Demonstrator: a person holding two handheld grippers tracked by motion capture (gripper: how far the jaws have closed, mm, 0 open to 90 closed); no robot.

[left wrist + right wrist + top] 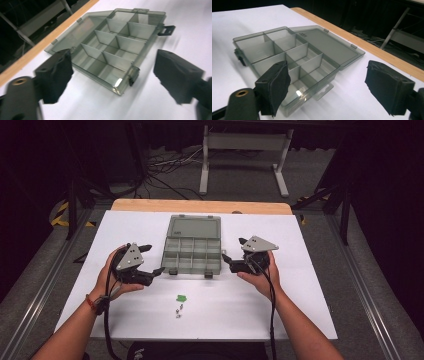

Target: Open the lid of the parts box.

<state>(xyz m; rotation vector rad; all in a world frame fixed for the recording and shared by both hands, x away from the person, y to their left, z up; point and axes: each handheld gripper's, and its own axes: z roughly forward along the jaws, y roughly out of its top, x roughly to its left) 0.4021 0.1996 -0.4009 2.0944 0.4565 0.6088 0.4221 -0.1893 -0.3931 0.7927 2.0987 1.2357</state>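
Organizer box [192,251] lies open and empty on the table [125,227]: thin stiff plastic, light, likely to skid. Left gripper [154,261] and right gripper [233,251] flank it, jaws wide, holding nothing. Best grip looks to be a side wall or front latch [131,77].

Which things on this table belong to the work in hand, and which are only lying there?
Belong to the work:
- grey see-through plastic compartment box, lid open
- left gripper and right gripper, both open, either side of it

Only lying there, it seems:
- small green piece
- small metal screws
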